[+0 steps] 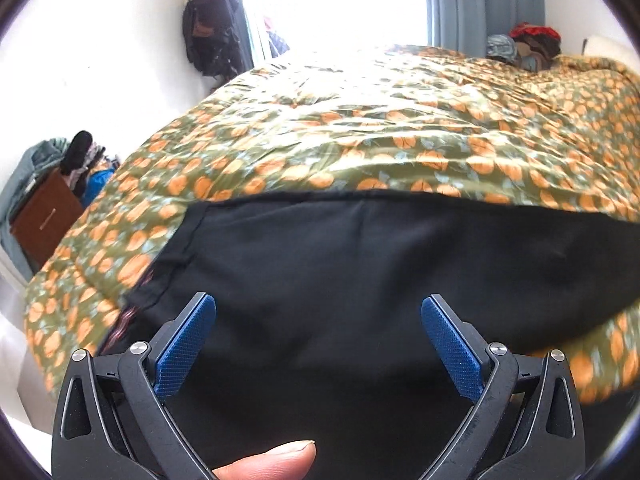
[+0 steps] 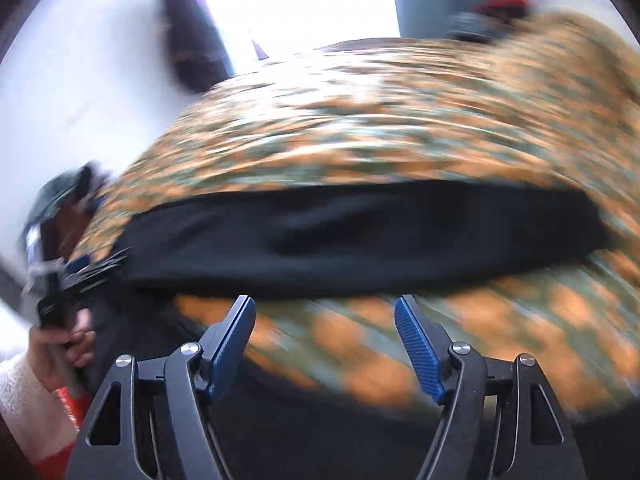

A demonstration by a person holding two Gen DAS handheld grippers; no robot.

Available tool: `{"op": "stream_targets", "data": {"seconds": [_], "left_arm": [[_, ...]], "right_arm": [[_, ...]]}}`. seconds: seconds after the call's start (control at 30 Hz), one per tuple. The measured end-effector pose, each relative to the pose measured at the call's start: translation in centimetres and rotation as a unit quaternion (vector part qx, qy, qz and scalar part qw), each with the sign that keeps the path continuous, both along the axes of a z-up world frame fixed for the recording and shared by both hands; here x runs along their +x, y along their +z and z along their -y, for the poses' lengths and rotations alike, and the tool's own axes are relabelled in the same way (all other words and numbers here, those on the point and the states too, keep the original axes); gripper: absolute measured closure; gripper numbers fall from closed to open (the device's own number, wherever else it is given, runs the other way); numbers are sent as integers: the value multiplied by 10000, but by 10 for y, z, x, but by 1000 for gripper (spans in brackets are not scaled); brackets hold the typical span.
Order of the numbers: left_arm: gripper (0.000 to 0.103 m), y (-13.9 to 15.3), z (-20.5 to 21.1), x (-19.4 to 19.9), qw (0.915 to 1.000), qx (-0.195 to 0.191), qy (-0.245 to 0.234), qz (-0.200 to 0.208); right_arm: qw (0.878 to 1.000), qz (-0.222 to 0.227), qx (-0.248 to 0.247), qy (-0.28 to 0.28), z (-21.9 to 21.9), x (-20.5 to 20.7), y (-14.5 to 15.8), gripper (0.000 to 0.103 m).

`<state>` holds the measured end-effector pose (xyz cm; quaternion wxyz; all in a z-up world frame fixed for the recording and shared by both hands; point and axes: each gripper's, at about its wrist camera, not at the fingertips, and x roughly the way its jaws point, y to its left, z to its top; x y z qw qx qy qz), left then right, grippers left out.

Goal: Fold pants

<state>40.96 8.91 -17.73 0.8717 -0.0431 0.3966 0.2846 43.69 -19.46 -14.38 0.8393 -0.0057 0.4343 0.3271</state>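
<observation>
Black pants (image 1: 360, 272) lie flat on a bedspread with an orange-fruit print (image 1: 360, 128). My left gripper (image 1: 318, 312) hovers over the near part of the pants, open, its blue pads (image 1: 188, 344) wide apart with nothing between them. In the blurred right wrist view the pants (image 2: 340, 236) stretch as a dark band across the bed, and more dark cloth lies under the fingers. My right gripper (image 2: 324, 312) is open over the bedspread (image 2: 360, 128), just short of the band's near edge. At the left of that view a hand (image 2: 60, 356) holds the other gripper.
A brown wooden cabinet (image 1: 44, 220) heaped with clothes stands left of the bed. Dark bags (image 1: 208, 28) hang on the wall by the bright window. A pile of clothes (image 1: 524, 46) sits at the bed's far right corner. A thumb (image 1: 276, 460) shows at the bottom edge.
</observation>
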Motion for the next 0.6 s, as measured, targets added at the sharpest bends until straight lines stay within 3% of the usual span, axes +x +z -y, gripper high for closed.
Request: {"op": "stream_targets", "data": {"seconds": [0.13,0.2,0.3,0.47,0.6], "left_arm": [[0,-47,-12,24,9980,22,189,-600],[0,-74,-26,16,9980,-436,203,-420],[0,-74,-27,8,9985,-500,173,-161],[0,-76,-24,10,9989,-431,160,-115],[0,-77,-24,12,9992,-336,177,-136]], "right_arm": [[9948,-393,188,922,-96,22,-46,31],[9910,-511,13,1240,-114,38,-75,31],[9906,-594,-371,1174,-103,70,-106,31],[9973,-472,-567,-67,34,149,-123,31],[9855,-309,-1034,-1312,153,189,-119,31]]}}
